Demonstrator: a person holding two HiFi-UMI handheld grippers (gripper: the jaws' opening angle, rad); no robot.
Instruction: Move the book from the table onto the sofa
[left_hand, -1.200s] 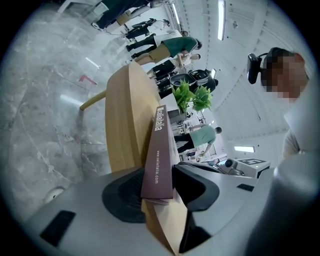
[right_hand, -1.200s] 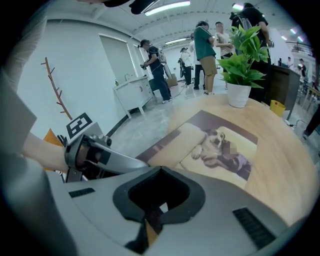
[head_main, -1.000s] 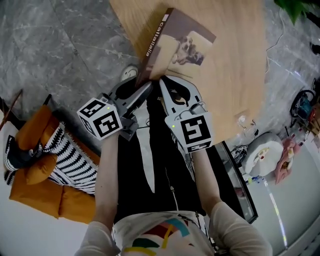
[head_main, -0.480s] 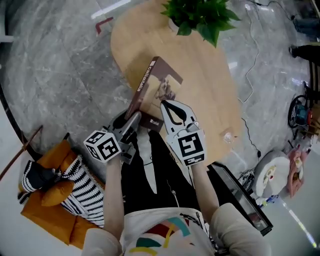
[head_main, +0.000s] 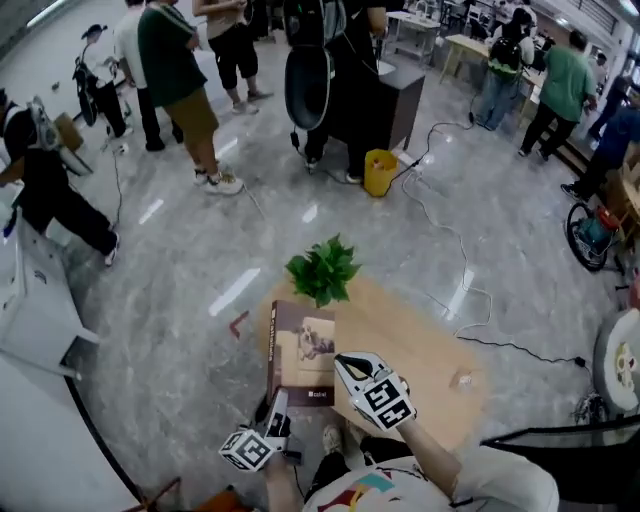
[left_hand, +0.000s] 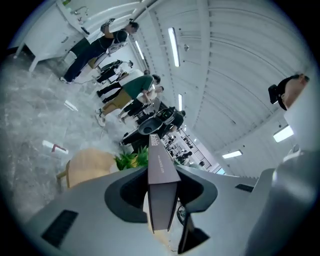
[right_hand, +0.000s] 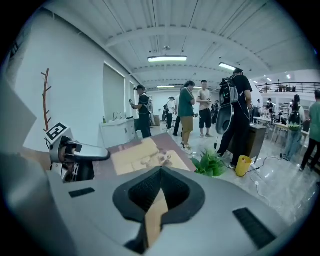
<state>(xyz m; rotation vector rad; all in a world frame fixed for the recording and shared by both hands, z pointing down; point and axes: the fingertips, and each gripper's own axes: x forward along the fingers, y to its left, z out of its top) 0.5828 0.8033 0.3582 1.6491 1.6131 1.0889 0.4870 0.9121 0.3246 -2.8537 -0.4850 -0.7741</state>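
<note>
**Book clear of table, sofa not in sight**

Head view: the brown hardback book with a dog photo on its tan cover (head_main: 303, 350) hangs above the oval pale-wood table (head_main: 430, 355), cover up and not resting on it. The left gripper (head_main: 277, 402) is at the book's near spine corner, and the right gripper (head_main: 346, 363) meets its near right edge. A leafy green potted plant (head_main: 322, 268) stands at the table's far end. People stand on the grey floor beyond.

Left gripper view: the jaws stand about half apart, clamped on the book's spine end, which rises upright between the pads.

Right gripper view: the jaws are drawn together, tips against the cover's near edge. I cannot tell whether they pinch a sliver of cover or only steady it.

Progress, as I judge it: the lift is done. The carry and the set-down remain, and no view shows the sofa.
</note>
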